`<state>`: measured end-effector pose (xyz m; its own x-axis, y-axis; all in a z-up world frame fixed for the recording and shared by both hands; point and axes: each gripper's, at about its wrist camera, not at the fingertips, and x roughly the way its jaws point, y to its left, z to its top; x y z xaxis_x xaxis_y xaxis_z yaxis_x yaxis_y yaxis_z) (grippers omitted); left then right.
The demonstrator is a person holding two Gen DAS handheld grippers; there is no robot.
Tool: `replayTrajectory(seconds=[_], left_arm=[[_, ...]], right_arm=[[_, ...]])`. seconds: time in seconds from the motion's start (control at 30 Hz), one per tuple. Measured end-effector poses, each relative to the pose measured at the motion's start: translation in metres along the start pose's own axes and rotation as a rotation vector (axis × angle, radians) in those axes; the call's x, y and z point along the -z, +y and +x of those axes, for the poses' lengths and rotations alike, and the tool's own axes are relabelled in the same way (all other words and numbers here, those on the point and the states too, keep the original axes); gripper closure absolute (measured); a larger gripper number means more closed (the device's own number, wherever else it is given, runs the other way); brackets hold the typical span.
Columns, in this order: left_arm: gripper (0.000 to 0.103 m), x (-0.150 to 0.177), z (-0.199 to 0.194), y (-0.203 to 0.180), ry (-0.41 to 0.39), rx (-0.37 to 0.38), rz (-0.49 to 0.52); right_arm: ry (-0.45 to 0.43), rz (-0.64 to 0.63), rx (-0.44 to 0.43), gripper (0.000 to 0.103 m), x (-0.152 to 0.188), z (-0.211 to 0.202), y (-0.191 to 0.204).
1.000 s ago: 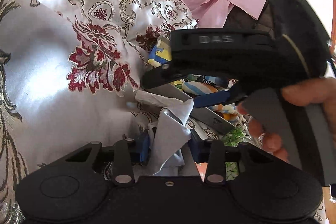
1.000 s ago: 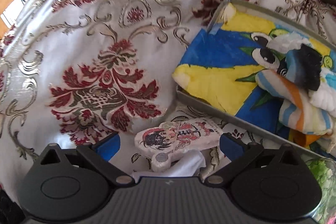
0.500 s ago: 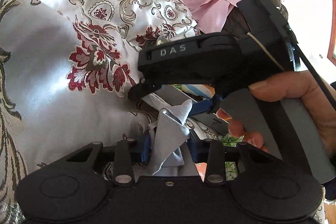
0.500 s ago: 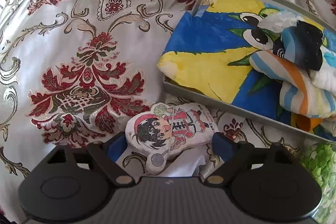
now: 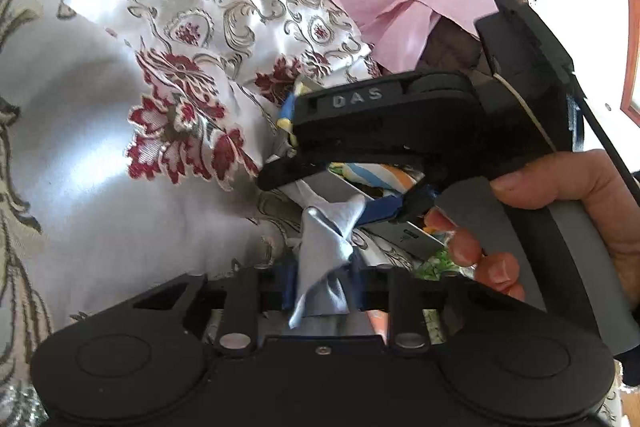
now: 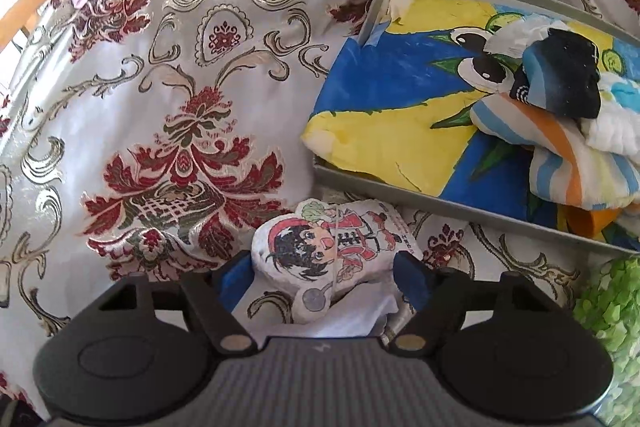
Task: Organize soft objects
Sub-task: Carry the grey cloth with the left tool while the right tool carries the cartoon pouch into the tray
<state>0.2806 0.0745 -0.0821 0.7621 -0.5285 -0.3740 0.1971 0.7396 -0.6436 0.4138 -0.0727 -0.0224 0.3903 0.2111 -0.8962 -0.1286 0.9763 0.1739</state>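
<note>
Bedspread (image 6: 168, 115): shiny, with red flowers, under everything.
Tray (image 6: 432, 205): grey, holds a blue and yellow cloth (image 6: 384, 99) and striped socks (image 6: 560, 163).
Right gripper (image 6: 326, 277): jaws closing around a small cartoon pillow (image 6: 332, 247), not squeezing it.
Left gripper (image 5: 322, 285): closing, pinching a pale blue cloth (image 5: 324, 247) beside the tray.

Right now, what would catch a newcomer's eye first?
The small cartoon-printed pillow between the right tongs, which are closing. Behind it, a grey tray holds a blue-and-yellow cloth. The left tongs pinch a pale grey cloth.
</note>
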Motion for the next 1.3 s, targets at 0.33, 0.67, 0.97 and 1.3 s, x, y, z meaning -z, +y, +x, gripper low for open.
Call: replayTrajectory(seconds=[0.33, 0.67, 0.97, 1.3], left_arm=[[0.092, 0.0, -0.004, 0.005, -0.018, 0.017, -0.019], [0.092, -0.001, -0.003, 0.007, -0.031, 0.024, -0.027], [0.093, 0.0, -0.005, 0.009, -0.038, 0.019, -0.027], [0.097, 0.001, -0.013, 0.01, -0.099, 0.032, -0.031]], right_arm=[[-0.019, 0.048, -0.055, 0.032, 0.003, -0.009, -0.011], [-0.141, -0.025, -0.034, 0.042, 0.015, -0.047, -0.021], [-0.269, -0.496, 0.211, 0.057, 0.03, -0.041, 0.019], [-0.359, -0.576, 0.15, 0.083, 0.043, -0.042, 0.025]])
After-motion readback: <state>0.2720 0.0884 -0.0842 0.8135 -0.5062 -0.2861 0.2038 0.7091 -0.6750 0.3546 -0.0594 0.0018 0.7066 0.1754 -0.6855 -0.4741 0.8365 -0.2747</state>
